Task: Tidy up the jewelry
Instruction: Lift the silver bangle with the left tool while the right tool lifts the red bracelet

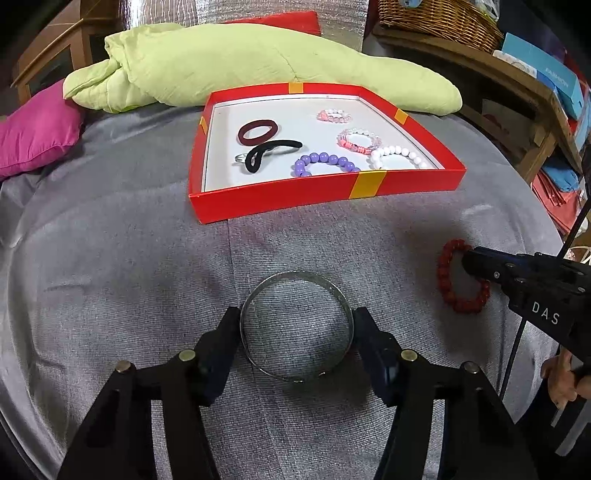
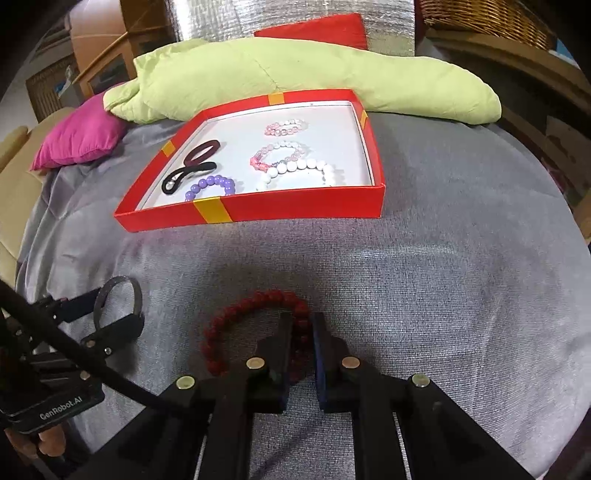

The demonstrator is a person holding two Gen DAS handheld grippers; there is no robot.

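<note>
A silver bangle (image 1: 295,325) lies on the grey cloth, and my left gripper (image 1: 295,321) has a finger against each side of it. It also shows in the right wrist view (image 2: 118,299). My right gripper (image 2: 301,328) is shut on one side of a dark red bead bracelet (image 2: 236,317), which rests on the cloth; it also shows in the left wrist view (image 1: 448,277). A red tray (image 1: 288,195) with yellow bands sits farther back. It holds a purple bead bracelet (image 1: 325,160), a white one (image 1: 399,153), two pink ones, two hair ties and a ring.
A light green quilt (image 1: 258,62) lies behind the tray, with a magenta cushion (image 1: 37,133) to its left and a red cushion (image 2: 314,29) behind. Wooden shelves with a wicker basket (image 1: 439,18) stand at the right.
</note>
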